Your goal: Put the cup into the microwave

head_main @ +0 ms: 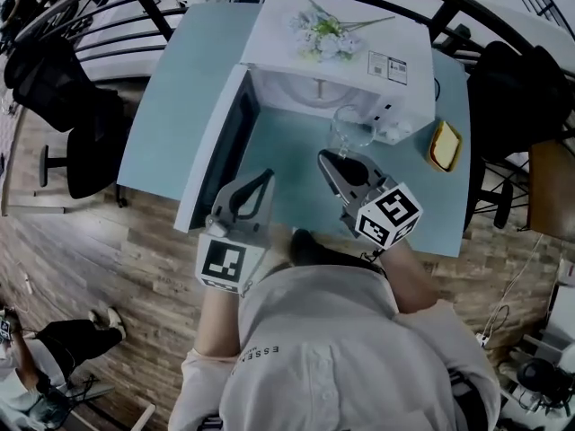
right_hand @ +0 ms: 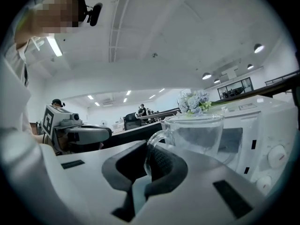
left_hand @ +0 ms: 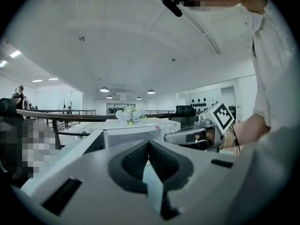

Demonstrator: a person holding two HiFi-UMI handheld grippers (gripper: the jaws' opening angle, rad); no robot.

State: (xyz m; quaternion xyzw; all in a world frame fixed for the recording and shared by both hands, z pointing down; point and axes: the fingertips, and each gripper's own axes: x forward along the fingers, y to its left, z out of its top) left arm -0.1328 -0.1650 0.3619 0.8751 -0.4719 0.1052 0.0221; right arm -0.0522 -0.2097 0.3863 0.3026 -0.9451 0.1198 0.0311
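Note:
A clear glass cup (head_main: 349,129) with a handle hangs just in front of the white microwave (head_main: 305,25), near its control panel. My right gripper (head_main: 329,159) is shut on the cup's handle; in the right gripper view the cup (right_hand: 197,134) stands upright just beyond the jaws (right_hand: 149,150), with the microwave (right_hand: 265,128) to its right. The microwave door (head_main: 218,148) is swung open to the left, showing the pale cavity (head_main: 301,92). My left gripper (head_main: 266,178) hovers over the table beside the door, shut with nothing in it; its own view (left_hand: 148,145) shows the pads together.
A bunch of pale flowers (head_main: 325,34) lies on top of the microwave. A yellow dish (head_main: 445,145) sits on the light blue table (head_main: 171,106) at the right. Black chairs (head_main: 67,106) stand at the left, and a railing runs behind the table.

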